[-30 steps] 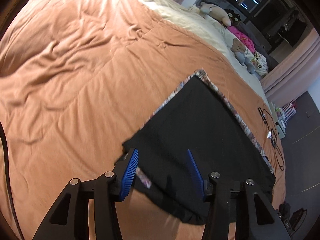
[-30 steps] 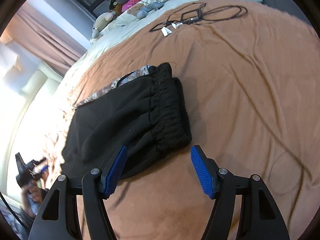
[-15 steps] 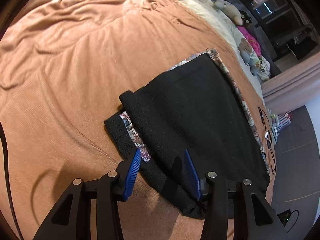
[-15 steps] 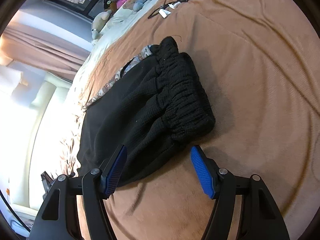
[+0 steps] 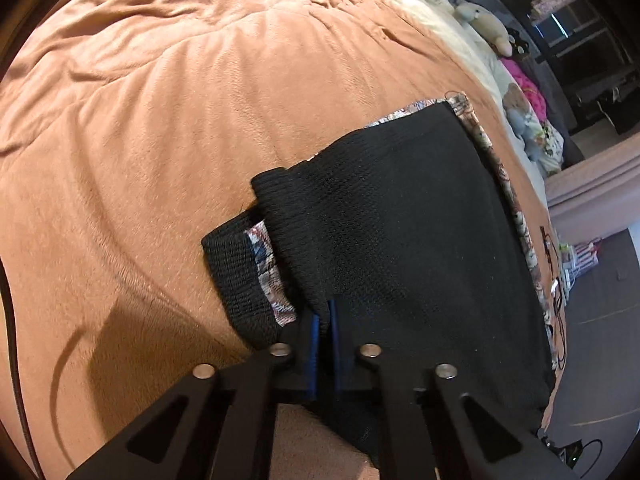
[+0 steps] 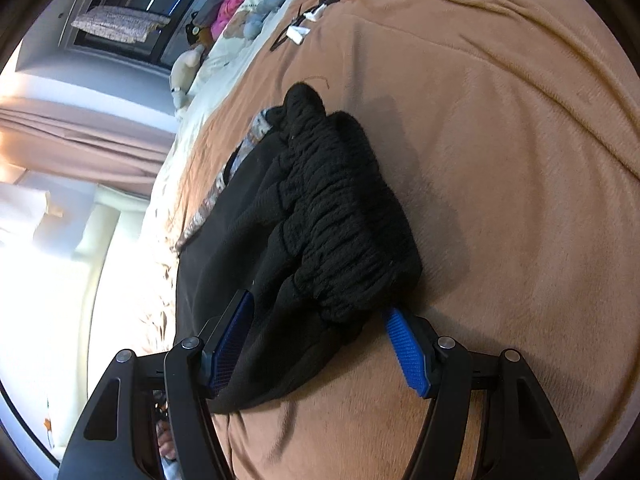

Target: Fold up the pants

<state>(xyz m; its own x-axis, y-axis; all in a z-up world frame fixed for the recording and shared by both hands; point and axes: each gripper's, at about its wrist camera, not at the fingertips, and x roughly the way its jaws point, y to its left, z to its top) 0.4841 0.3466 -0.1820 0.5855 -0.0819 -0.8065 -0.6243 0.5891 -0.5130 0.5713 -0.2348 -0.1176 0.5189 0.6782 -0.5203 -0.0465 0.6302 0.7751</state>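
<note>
Left gripper [image 5: 324, 316] has just clamped its blue pads on the near edge of the black pants [image 5: 408, 240]. Right gripper [image 6: 320, 336] stands wide, straddling the bunched waistband (not pinching yet). Pants lie folded on the orange blanket [image 5: 160, 120].

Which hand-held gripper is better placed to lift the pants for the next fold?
Probably left. The left hand-held gripper has just closed on the pants edge; the right hand-held gripper only straddles the waistband, open.
</note>
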